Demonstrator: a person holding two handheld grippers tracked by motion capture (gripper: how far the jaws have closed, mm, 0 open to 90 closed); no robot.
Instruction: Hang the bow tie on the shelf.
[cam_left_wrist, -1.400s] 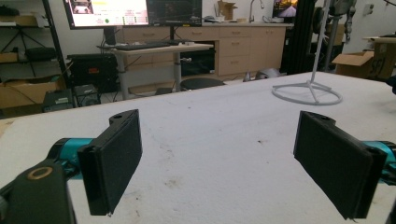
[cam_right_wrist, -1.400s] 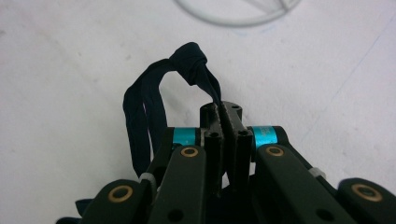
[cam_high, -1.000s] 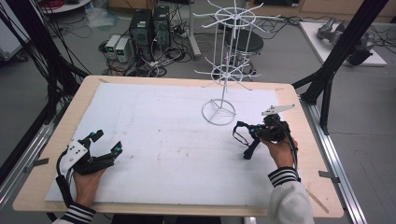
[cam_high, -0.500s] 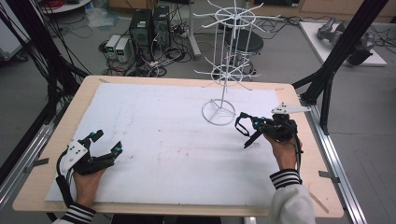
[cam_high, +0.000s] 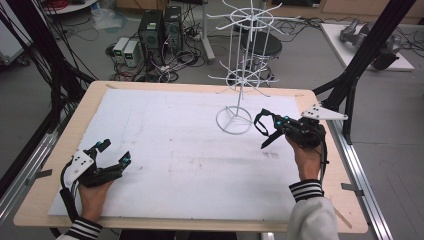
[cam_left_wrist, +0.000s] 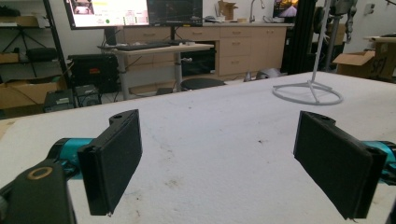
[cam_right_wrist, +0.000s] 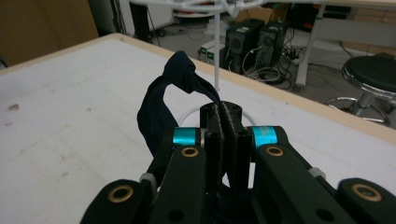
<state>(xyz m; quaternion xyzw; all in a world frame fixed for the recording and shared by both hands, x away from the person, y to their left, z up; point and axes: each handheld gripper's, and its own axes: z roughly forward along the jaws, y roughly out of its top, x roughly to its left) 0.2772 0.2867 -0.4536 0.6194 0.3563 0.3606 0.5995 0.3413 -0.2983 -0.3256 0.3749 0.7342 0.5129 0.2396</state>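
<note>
Table: a wooden table (cam_high: 60, 150) topped by a white foam sheet (cam_high: 175, 150) carries the scene, with 2 hand-held grippers at its near corners.

Rack: a tall white wire display rack with a ring base and 2 tiers of hooks (cam_high: 239, 75) stands at the far right of the sheet; its ring base also shows in the left gripper view (cam_left_wrist: 308, 93).

Right gripper: the right gripper (cam_high: 264, 131) is clamped on a small dark navy cloth loop (cam_right_wrist: 163, 100), its jaws pressed together. Over the last second it has lifted and swung toward the rack, now just beside the ring base.

Cloth: the loop dangles off the sheet below the jaws, near the rack's post but apart from any hook (cam_high: 265, 127).

Left gripper: the left gripper (cam_high: 114, 152) rests unmoved at the near left, jaws wide apart and empty (cam_left_wrist: 217, 158).

Meaning: the lift suggests hanging the loop on a hook comes next; the hooks sit well above it.
</note>
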